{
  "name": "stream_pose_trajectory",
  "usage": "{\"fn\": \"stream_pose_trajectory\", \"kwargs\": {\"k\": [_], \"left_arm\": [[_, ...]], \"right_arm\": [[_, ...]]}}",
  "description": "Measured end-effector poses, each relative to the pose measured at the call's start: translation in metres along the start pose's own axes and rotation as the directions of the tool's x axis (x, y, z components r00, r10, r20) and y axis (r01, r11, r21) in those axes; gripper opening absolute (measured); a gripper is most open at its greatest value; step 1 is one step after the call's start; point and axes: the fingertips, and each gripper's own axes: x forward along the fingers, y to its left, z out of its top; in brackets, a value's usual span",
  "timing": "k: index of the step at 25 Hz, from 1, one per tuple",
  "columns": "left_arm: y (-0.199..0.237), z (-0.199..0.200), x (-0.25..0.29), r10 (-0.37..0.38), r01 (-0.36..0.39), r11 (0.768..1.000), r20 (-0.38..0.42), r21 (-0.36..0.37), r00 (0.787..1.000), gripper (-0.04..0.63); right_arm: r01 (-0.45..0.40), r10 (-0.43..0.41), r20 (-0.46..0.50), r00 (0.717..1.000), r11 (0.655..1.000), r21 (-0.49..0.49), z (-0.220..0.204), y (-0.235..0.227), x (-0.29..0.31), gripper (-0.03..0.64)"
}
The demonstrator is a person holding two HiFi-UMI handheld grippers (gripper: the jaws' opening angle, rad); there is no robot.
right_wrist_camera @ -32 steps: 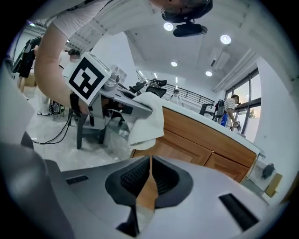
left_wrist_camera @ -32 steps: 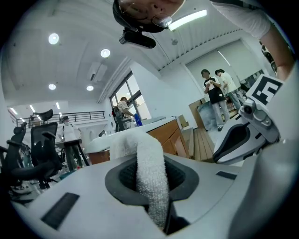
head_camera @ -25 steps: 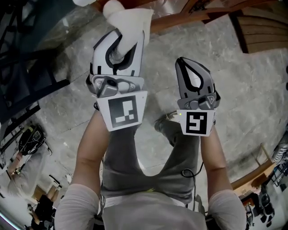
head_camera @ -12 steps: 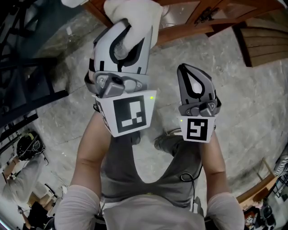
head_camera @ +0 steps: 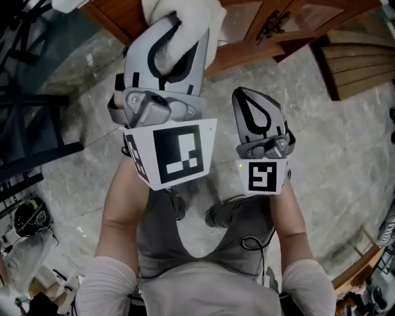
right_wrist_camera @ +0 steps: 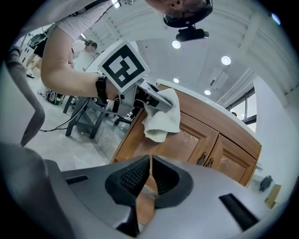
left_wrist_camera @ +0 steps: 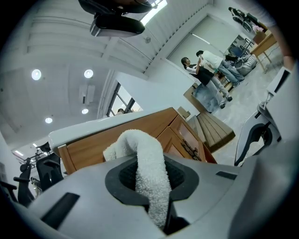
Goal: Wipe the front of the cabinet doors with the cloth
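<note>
The white cloth [head_camera: 188, 18] bulges out of my left gripper [head_camera: 176, 28], which is shut on it at the top of the head view, close to the left wooden cabinet door [head_camera: 237, 21]. In the left gripper view the cloth [left_wrist_camera: 149, 172] loops up between the pads, with the cabinet [left_wrist_camera: 140, 128] behind it. My right gripper [head_camera: 244, 99] is lower and to the right, shut with nothing in it. The right gripper view looks along its own jaws [right_wrist_camera: 150, 175] to the cabinet doors [right_wrist_camera: 187, 137], their metal handles [right_wrist_camera: 205, 160], and the hanging cloth [right_wrist_camera: 163, 119] against the left door.
A white countertop [right_wrist_camera: 205, 100] caps the cabinet. A black metal frame [head_camera: 31, 92] stands to the left on the grey stone floor [head_camera: 333, 142]. A slatted wooden platform [head_camera: 361, 55] lies right of the cabinet. Seated people [left_wrist_camera: 205, 65] are far behind.
Both grippers have moved forward toward the cabinet, so more of its doors shows. The left gripper has lifted, still holding the cloth. The right gripper stayed shut.
</note>
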Motion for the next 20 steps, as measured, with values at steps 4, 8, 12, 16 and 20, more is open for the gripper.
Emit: {"fn": "stream_pose_trajectory", "kwargs": {"k": [4, 8, 12, 16, 20], "left_arm": [[-0.013, 0.004, 0.009, 0.010, -0.011, 1.000, 0.035, 0.011, 0.999, 0.075], [-0.023, 0.008, 0.017, 0.026, -0.028, 0.999, 0.081, 0.029, 0.996, 0.075], [-0.034, 0.015, 0.025, 0.047, -0.051, 0.998, 0.102, 0.044, 0.994, 0.075], [-0.041, 0.027, 0.035, 0.055, -0.062, 0.997, 0.118, 0.054, 0.991, 0.075], [-0.054, 0.034, 0.047, 0.042, -0.050, 0.997, 0.125, 0.058, 0.991, 0.075]], "right_arm": [[0.007, -0.007, 0.016, 1.000, 1.000, 0.002, -0.016, 0.008, 0.000, 0.044], [0.011, -0.010, 0.048, 0.999, 1.000, -0.021, -0.023, 0.019, 0.001, 0.044], [0.021, -0.018, 0.082, 0.996, 0.999, -0.039, -0.033, 0.020, -0.003, 0.044], [0.039, -0.036, 0.080, 0.996, 0.999, -0.035, -0.041, 0.016, -0.012, 0.044], [0.062, -0.058, 0.084, 0.995, 0.997, -0.039, -0.045, 0.011, -0.021, 0.044]]}}
